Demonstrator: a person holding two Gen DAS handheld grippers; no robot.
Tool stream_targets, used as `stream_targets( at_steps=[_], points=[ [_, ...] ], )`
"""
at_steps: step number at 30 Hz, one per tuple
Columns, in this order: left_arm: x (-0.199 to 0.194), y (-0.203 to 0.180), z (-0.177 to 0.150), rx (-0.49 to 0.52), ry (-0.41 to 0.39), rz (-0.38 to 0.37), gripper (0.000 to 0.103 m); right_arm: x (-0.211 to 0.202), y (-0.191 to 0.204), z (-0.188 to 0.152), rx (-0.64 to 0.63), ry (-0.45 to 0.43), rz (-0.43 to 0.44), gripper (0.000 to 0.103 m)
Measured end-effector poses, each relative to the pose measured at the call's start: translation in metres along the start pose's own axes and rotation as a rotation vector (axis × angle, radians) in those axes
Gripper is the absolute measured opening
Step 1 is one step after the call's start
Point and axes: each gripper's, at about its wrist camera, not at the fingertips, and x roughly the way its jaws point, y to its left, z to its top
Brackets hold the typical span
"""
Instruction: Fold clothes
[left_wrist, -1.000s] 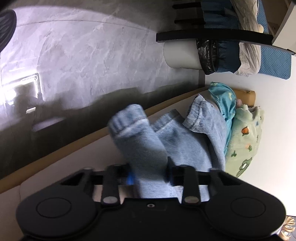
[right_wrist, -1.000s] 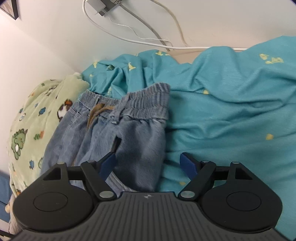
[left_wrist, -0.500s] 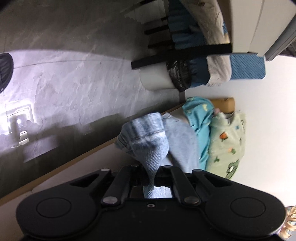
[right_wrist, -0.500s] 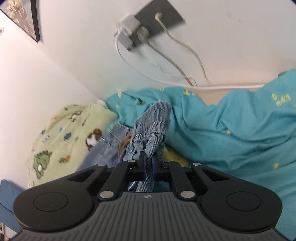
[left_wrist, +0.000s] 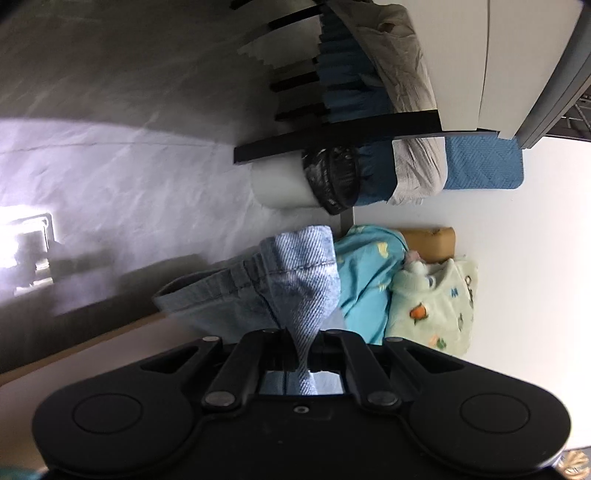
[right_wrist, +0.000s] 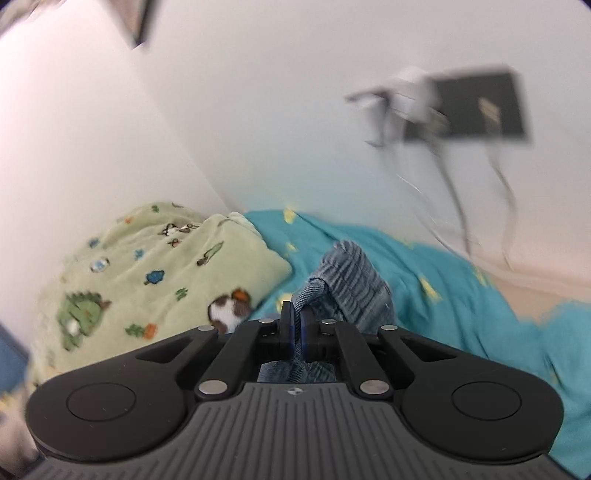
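denim trousers pinched at both ends

the denim trousers (left_wrist: 295, 288) hang bunched between the two grippers, above the teal sheet (right_wrist: 443, 295) and beside the green dinosaur blanket (right_wrist: 147, 280). a dark wall socket (right_wrist: 476, 107) with blurred cables sits on the wall behind. the left gripper (left_wrist: 301, 338) is pressed together on a hem fold; the right gripper (right_wrist: 295, 325) is clamped on the ribbed waistband. cloth rises straight out of both sets of jaws.

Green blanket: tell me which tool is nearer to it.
Right. The right tool, clamping the jeans, is beside the green blanket; the left tool holds them farther off, beyond the teal cloth.
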Motion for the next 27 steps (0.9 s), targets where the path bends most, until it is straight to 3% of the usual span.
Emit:
stream_targets(
  at_steps=[9, 12, 18, 22, 23, 24, 25, 26, 27],
  points=[
    [0.123, -0.066, 0.034, 0.068, -0.015, 0.046, 0.002, 0.136, 0.086, -0.003, -0.168, -0.040, -0.020, 0.002],
    [0.164, -0.073, 0.040, 0.107, -0.012, 0.074, 0.002, 0.185, 0.087, -0.014, -0.191, -0.026, -0.012, 0.002],
    [0.220, -0.049, 0.047, 0.129, 0.038, 0.139, 0.004, 0.253, 0.085, -0.057, -0.294, 0.033, -0.040, 0.002],
    [0.222, -0.041, 0.049, 0.164, 0.064, 0.115, 0.017, 0.262, 0.079, -0.065, -0.290, 0.044, -0.024, 0.003],
    [0.218, -0.039, 0.048, 0.158, 0.064, 0.102, 0.022, 0.260, 0.079, -0.064, -0.295, 0.048, -0.019, 0.008],
    [0.213, -0.038, 0.047, 0.146, 0.066, 0.089, 0.036, 0.256, 0.080, -0.063, -0.299, 0.053, -0.012, 0.012],
    [0.208, -0.036, 0.047, 0.135, 0.068, 0.077, 0.046, 0.250, 0.081, -0.061, -0.297, 0.063, -0.007, 0.025],
    [0.202, -0.035, 0.045, 0.133, 0.075, 0.066, 0.048, 0.245, 0.082, -0.059, -0.284, 0.077, -0.006, 0.038],
    [0.196, -0.035, 0.042, 0.143, 0.086, 0.052, 0.049, 0.237, 0.084, -0.058, -0.252, 0.094, -0.010, 0.044]
  ],
)
